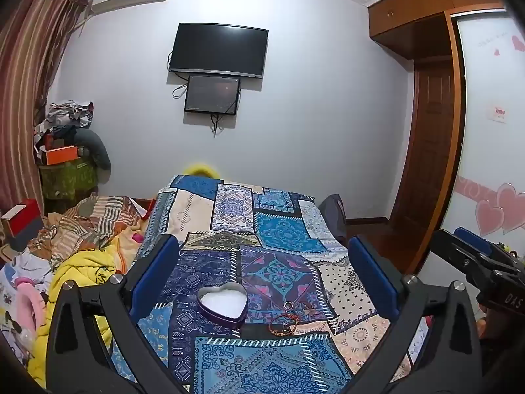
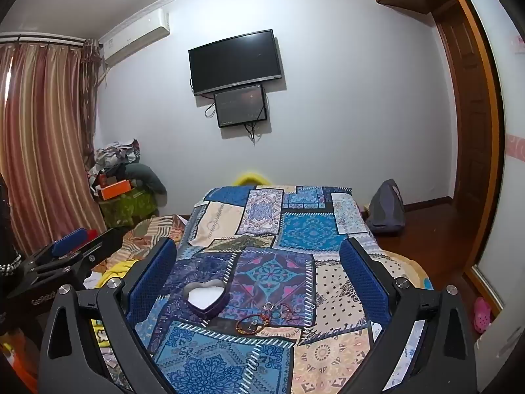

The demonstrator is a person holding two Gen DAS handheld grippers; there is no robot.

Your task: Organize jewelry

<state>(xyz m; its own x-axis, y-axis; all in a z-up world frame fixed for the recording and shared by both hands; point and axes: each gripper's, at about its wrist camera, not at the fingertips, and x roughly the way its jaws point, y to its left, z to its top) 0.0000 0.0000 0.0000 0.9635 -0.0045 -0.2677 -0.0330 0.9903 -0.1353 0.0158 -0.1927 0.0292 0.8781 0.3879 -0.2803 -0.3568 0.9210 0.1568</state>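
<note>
Lettering "DAS" on right tongs [image 1: 472,249]

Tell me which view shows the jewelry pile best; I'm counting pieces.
The right wrist view: the jewelry spreads out as separate rings and red bracelets beside the heart-shaped box. The left wrist view shows the jewelry more bunched together.

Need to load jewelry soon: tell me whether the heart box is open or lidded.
Open. The heart-shaped box shows its white lining from above, no lid on it; bracelets lie outside beside it.
</note>
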